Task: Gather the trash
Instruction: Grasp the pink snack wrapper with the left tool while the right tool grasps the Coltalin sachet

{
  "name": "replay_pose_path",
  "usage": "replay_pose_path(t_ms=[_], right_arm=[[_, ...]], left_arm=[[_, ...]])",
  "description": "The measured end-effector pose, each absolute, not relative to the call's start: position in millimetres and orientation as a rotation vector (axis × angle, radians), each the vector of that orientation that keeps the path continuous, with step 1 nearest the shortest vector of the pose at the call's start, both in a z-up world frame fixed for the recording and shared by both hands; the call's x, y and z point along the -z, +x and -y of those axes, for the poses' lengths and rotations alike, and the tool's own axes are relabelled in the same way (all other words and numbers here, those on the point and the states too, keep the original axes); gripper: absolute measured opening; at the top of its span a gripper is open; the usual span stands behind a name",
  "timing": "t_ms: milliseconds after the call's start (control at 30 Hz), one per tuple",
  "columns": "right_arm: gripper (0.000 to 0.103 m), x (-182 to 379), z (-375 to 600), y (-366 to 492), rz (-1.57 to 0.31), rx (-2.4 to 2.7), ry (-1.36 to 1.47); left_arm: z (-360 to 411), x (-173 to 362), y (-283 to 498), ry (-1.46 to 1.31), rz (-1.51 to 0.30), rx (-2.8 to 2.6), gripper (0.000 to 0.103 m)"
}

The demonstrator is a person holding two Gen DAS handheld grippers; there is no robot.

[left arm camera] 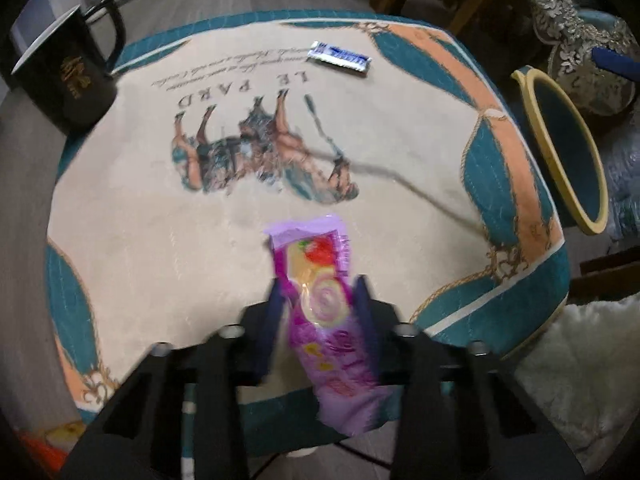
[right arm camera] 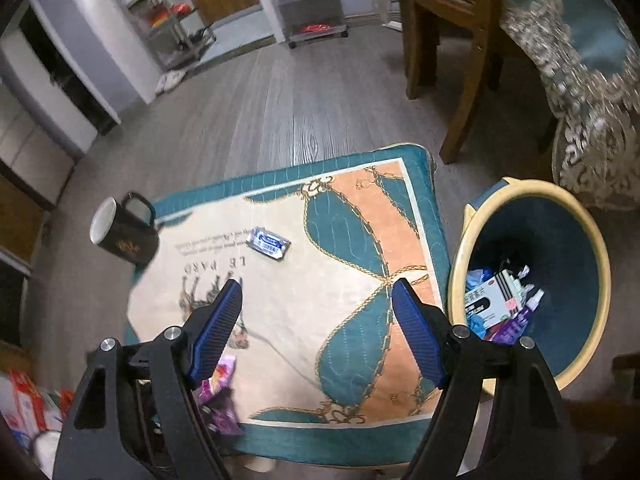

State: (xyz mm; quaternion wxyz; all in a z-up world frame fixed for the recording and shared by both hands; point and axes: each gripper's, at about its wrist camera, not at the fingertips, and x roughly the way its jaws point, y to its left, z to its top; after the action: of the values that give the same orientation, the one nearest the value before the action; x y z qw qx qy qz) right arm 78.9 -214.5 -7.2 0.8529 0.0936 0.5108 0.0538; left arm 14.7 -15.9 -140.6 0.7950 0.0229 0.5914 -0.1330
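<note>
Nearest, one left gripper (left arm camera: pixel 318 294) is pointing steeply down at the printed cloth (left arm camera: pixel 160 240), its two dark blue fingers (left arm camera: pixel 276 300) drawn narrow and pressing on either side of one purple snack wrapper (left arm camera: pixel 320 300). The wrapper is lying lengthwise between them, its far end reaching out over the cloth and its near end hanging past the cloth's edge.

One right gripper (right arm camera: pixel 318 300) is hovering above the same cloth, its two ribbed blue fingers (right arm camera: pixel 416 332) standing wide apart with nothing between them. In this view the purple wrapper is showing low at the left, beside the left-hand finger.

Farther on, one blue-and-white wrapper (right arm camera: pixel 268 243) is lying flat near the cloth's far edge, well apart from both grippers.

One black mug (left arm camera: pixel 60 76) is standing on the cloth's far left corner.

One round bin (right arm camera: pixel 576 248) with a cream rim is sitting just beside the cloth's right edge, holding several pieces of packaging; their number is hard to count.

Beyond, one wooden chair (right arm camera: pixel 460 40) is standing on the plank floor.
</note>
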Motion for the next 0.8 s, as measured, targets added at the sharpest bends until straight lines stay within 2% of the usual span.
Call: replay_pose_path(t_ms=[133, 200, 267, 500, 800], right_arm=[[0.076, 19, 200, 95, -1.084, -0.161, 0.058], [0.074, 26, 193, 104, -1.083, -0.177, -0.015], [0.071, 35, 188, 113, -1.098, -0.209, -0.032], [0.071, 62, 153, 145, -1.116, -0.323, -0.141], [0.068, 124, 118, 180, -1.168, -0.397, -0.202]], left_arm=[[22, 137, 18, 0.080, -1.260, 0.307, 0.019], [21, 130, 22, 0.089, -1.241, 0.302, 0.011], [17, 113, 29, 0.095, -1.210, 0.302, 0.011], [-7, 45, 75, 0.194, -1.097, 0.278, 0.011], [-35, 56, 115, 0.074, -1.107, 0.224, 0.011]])
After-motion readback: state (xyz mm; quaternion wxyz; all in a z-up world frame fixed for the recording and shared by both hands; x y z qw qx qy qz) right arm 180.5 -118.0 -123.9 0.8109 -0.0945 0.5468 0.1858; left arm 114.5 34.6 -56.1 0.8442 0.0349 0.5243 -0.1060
